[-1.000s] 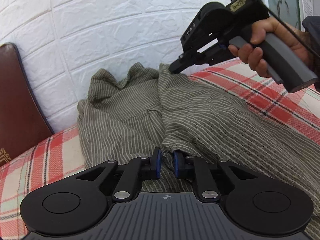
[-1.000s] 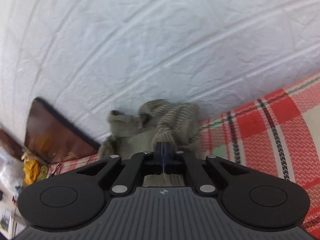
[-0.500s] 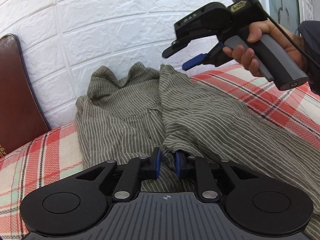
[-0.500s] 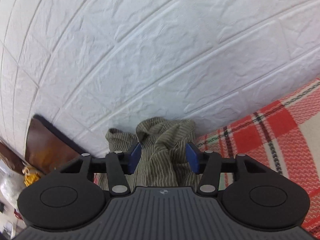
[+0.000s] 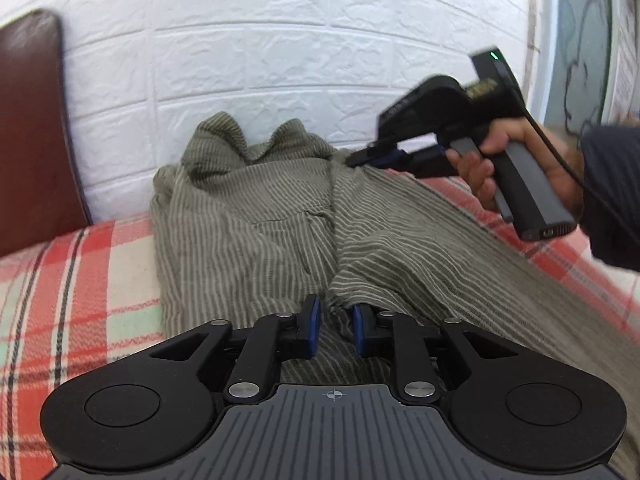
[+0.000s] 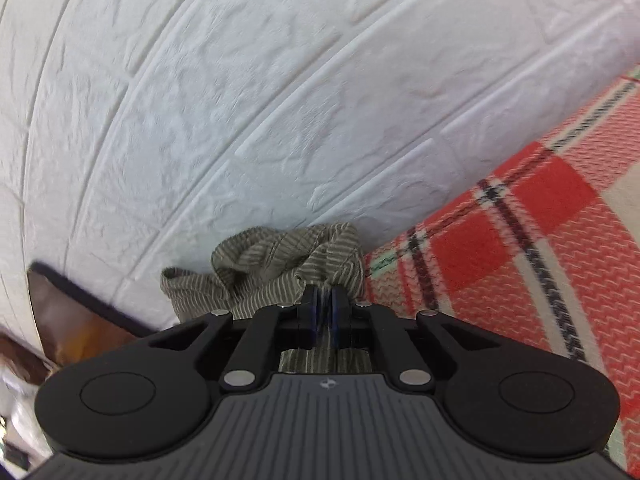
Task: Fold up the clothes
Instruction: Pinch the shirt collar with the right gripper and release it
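the striped garment point(image 5: 280, 220) lies spread lengthwise on the plaid bed cover point(image 5: 72, 280), its far end bunched against the white brick wall point(image 5: 280, 60); a brown cushion point(image 5: 32, 120) stands at the left. the left gripper point(image 5: 334, 326) has its fingers narrowly apart around a raised fold at the near end; whether the cloth is clamped cannot be told. the right gripper point(image 6: 325, 312) has its fingers closed on a gathered bunch at the far end by the wall. the fabric appears light, soft and limp; expect sagging between grips and no shape retention; the thin weave may slip from a shallow pinch. recommended hold: hems or seams, gathered thick, both ends tensioned.
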The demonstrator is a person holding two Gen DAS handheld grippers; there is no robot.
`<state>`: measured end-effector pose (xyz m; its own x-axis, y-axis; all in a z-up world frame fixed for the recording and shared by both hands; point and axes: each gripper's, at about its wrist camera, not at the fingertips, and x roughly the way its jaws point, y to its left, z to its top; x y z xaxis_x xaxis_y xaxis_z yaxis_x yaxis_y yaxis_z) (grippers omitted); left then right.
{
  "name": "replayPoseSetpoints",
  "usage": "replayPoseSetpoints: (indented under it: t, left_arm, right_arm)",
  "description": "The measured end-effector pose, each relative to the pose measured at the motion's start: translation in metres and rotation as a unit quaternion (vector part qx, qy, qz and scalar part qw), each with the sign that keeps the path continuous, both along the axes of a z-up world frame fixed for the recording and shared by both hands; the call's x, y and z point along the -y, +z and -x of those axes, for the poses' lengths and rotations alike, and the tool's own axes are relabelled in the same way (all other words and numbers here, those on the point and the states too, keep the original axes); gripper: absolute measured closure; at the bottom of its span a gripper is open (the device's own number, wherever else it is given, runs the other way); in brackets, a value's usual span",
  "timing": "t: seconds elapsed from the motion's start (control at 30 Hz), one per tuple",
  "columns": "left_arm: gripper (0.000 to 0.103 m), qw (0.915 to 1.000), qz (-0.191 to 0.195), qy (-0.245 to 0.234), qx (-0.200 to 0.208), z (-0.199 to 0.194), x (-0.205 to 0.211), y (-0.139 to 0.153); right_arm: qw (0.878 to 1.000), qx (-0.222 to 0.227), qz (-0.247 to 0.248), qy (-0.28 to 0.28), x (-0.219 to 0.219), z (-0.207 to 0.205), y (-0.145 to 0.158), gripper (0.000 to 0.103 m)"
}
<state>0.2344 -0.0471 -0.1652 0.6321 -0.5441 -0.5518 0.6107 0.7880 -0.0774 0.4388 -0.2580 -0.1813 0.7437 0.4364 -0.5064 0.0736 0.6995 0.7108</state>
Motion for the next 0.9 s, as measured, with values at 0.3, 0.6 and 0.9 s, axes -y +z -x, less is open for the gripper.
replayPoseSetpoints:
  t: [0.3, 0.6, 0.9]
  left_arm:
    - [0.05, 0.9984, 0.019, 0.048, -0.023, 0.005, -0.038, 0.024]
    - [0.05, 0.978, 0.146, 0.033, -0.145, 0.02, -0.046, 0.033]
    - [0.052, 0.9711, 0.158, 0.078, -0.161, 0.004, -0.03, 0.022]
  right_arm:
    - [0.999, 0.022, 0.01, 0.045, 0.004, 0.038, 0.022, 0.08]
    - [0.995, 0.039, 0.022, 0.093, 0.006, 0.07, 0.037, 0.072]
    - [0.995, 0.028, 0.028, 0.095, 0.01, 0.075, 0.028, 0.07]
